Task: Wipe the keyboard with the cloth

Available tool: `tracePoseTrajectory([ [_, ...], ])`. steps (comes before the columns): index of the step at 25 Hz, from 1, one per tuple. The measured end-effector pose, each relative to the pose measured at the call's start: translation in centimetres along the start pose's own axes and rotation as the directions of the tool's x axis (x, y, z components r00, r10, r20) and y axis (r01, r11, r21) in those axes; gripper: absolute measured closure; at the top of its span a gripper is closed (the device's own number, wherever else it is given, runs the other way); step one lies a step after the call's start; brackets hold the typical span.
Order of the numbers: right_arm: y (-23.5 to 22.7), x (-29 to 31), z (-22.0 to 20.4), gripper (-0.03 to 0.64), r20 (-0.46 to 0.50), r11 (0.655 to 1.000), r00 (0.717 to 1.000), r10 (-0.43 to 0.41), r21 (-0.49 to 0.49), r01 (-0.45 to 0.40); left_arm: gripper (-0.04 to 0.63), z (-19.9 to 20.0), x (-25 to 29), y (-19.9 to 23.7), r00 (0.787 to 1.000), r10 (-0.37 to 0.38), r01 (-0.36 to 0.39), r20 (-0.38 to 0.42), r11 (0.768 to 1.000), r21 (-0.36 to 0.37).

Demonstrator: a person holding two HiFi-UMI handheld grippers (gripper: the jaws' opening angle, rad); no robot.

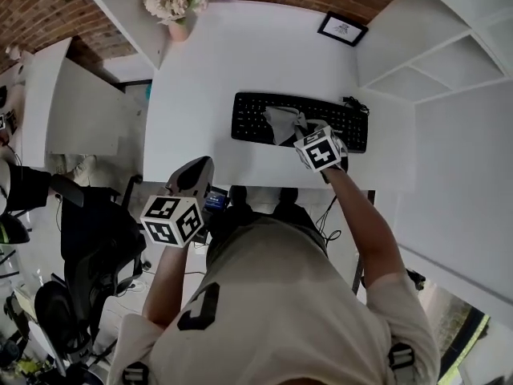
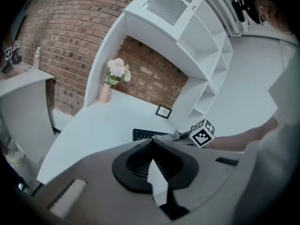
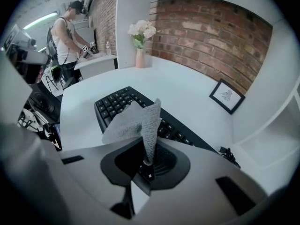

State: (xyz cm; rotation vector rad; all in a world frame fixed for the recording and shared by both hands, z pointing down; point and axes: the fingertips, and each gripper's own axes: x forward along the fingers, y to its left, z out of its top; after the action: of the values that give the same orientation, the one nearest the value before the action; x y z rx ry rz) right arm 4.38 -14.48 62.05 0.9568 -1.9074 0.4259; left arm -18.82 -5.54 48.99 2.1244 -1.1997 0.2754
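Our right tongs [image 3: 148, 164] pinch a corner of the cloth [image 3: 133, 123], which lies over the middle of the keyboard [image 3: 112, 104]. Our left tongs [image 2: 152, 142] seem closed on nothing, well short of the keyboard. With nothing steadying it, the keyboard may slide on the bench [image 1: 240, 54] as we wipe, or the cloth may slip free.

Cool, even, bright light fills all three views, nearly washing out the white desk [image 1: 240, 62] and leaving only soft shadows, a strip light [image 3: 44, 18] glows at the right gripper view's upper left, the keyboard [image 3: 117, 104] is sharp, and fisheye bending curves straight edges, with dark corners in both gripper views
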Motion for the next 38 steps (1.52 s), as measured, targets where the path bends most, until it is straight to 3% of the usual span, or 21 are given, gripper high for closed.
tracePoseTrajectory([
  [5,-2.0,-0.4,-1.8,0.594,-0.023,0.999,0.999,-0.038,0.019,0.038,0.592,0.0,0.7,-1.2,1.0,-0.022,0.023,-0.022,0.999,0.036],
  [15,-5.9,-1.2,-5.2,0.594,-0.028,0.999,0.999,-0.047,-0.02,0.046,0.592,-0.5,1.7,-7.0,0.999,0.031,-0.032,0.014,0.999,0.043],
  [33,-17.8,-6.2,-16.4,0.594,-0.038,0.992,0.993,-0.108,0.061,0.11,0.592,-1.7,6.4,-17.4,0.997,0.065,-0.067,0.032,0.993,0.093],
  [38,-18.8,-8.2,-17.3,0.594,0.038,0.988,0.994,-0.103,0.117,0.098,0.592,-2.2,6.9,-18.5,0.997,0.068,-0.071,0.039,0.993,0.095],
])
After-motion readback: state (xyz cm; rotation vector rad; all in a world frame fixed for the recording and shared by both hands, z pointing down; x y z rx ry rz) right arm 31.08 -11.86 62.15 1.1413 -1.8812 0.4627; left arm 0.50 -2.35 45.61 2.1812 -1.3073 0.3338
